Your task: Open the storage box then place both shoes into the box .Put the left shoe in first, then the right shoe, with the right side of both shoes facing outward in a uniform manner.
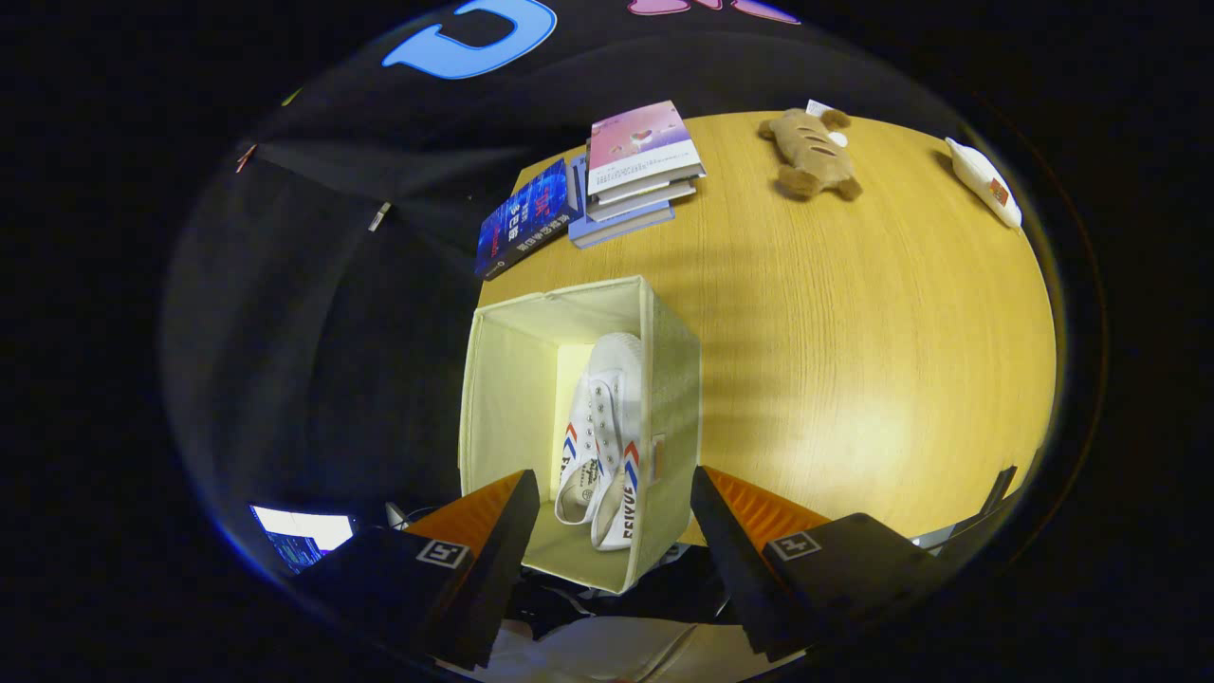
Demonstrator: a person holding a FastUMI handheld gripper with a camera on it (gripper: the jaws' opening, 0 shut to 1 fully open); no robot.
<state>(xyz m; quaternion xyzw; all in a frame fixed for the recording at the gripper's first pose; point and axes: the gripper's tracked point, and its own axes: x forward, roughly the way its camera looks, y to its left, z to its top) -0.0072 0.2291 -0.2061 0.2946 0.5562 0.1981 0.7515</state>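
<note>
- Round wooden table (854, 323), pale yellow grain, carrying everything else.
- Open storage box (493, 379), cream fabric, square, lid off, standing at the table's near edge, just ahead of the gripper (615, 503) and partly between its fingers.
- Inside the box, against its right wall: two white canvas shoes (602, 446), lying on their sides, pressed together, toes pointing away from the gripper, heels nearest it; red and blue stripes and lettering on the upturned sides.
- Rest of the box floor to the left of the shoes bare.
- Gripper hanging above the box's near rim, fingers spread wide, grasping nothing, apart from shoes and box.
- Beyond the box, at the table's far edge: stack of books (635, 171), pink cover on top, and a dark blue book (526, 223) overhanging the edge beside it.
- Further right, well apart from the box: brown plush toy (811, 152).
- Small white pouch (986, 180) near the table's right edge.
</note>
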